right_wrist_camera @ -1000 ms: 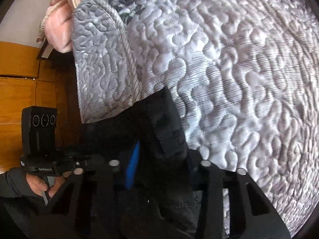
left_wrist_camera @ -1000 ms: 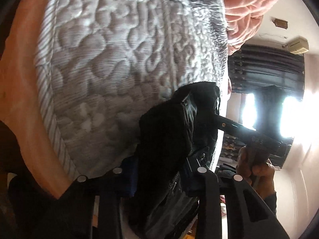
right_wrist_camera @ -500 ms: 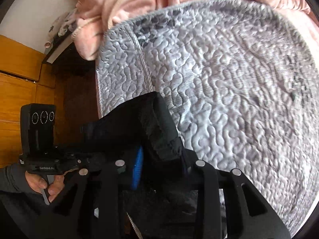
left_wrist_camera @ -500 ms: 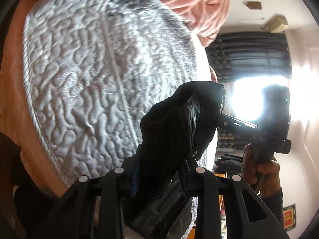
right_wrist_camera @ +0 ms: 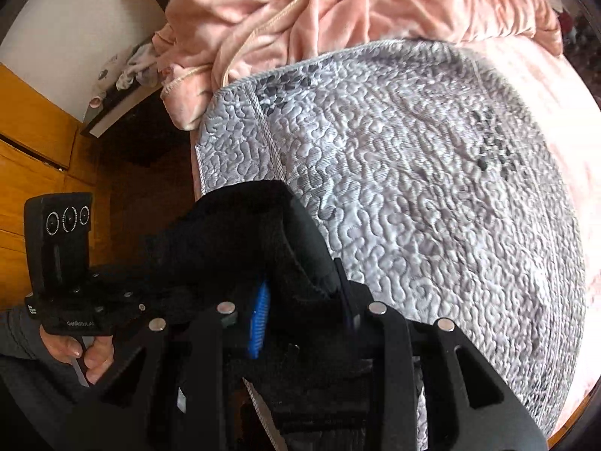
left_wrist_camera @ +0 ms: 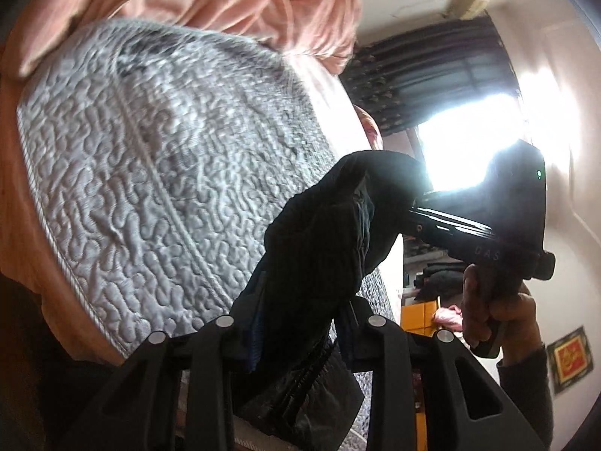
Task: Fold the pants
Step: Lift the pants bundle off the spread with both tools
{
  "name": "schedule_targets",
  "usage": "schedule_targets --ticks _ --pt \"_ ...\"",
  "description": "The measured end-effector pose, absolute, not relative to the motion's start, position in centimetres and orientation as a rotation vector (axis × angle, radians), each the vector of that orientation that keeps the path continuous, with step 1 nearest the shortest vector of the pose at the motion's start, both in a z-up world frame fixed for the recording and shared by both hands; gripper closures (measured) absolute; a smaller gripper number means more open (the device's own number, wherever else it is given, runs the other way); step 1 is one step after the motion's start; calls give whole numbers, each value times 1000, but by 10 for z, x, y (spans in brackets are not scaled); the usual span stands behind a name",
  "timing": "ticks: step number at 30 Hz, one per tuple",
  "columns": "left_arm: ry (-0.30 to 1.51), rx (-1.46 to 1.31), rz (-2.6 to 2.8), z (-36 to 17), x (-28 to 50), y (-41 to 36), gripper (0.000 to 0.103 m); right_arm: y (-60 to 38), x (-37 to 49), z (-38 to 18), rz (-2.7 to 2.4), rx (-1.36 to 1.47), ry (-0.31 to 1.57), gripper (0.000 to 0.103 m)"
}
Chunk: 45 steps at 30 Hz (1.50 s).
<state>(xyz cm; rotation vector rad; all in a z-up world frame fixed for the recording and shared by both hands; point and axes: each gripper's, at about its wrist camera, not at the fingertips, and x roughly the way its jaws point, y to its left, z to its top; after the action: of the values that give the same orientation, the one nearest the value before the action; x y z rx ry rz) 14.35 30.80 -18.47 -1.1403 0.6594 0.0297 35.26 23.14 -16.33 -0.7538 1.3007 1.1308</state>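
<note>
The black pants (left_wrist_camera: pixel 323 248) hang bunched between my two grippers, lifted above the grey quilted bed cover (left_wrist_camera: pixel 157 195). My left gripper (left_wrist_camera: pixel 300 323) is shut on the pants' edge, with a zipper hanging below. My right gripper (right_wrist_camera: pixel 300 308) is shut on the same black pants (right_wrist_camera: pixel 270 233), and a blue pad shows beside the cloth. The right gripper also shows in the left wrist view (left_wrist_camera: pixel 480 225), held in a hand and touching the pants' far end. The left gripper shows in the right wrist view (right_wrist_camera: pixel 64 270).
The grey quilted cover (right_wrist_camera: pixel 432 203) lies over a bed with a crumpled pink blanket (right_wrist_camera: pixel 338 7) at its head. Wooden furniture (right_wrist_camera: pixel 30 143) stands to the left of the bed. A bright window with dark curtains (left_wrist_camera: pixel 450 86) is at the right.
Both grippers have risen and pulled back from the bed with the pants. More of the quilt and pink blanket shows now. The grips on the pants have not changed.
</note>
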Motion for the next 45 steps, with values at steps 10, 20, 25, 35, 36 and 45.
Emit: schedule_targets --ticks 10,20,25,35,36,45 --pt "657 -984 -12 -137 151 261 72 182 351 -118 1117 -691 1225 73" --pt "678 -875 -69 -110 157 230 72 141 352 -94 1120 -621 1175 73" --pt "675 -827 -94 -98 159 216 72 124 353 -83 1121 -604 1155 73" --pt "676 -736 -121 -83 160 188 72 92 349 -69 1106 -564 1119 73" --pt "677 -729 -123 -82 160 185 72 89 348 -68 1104 -562 1116 73" --pt "683 -659 -160 -70 161 156 72 54 343 -57 1079 -519 1088 73"
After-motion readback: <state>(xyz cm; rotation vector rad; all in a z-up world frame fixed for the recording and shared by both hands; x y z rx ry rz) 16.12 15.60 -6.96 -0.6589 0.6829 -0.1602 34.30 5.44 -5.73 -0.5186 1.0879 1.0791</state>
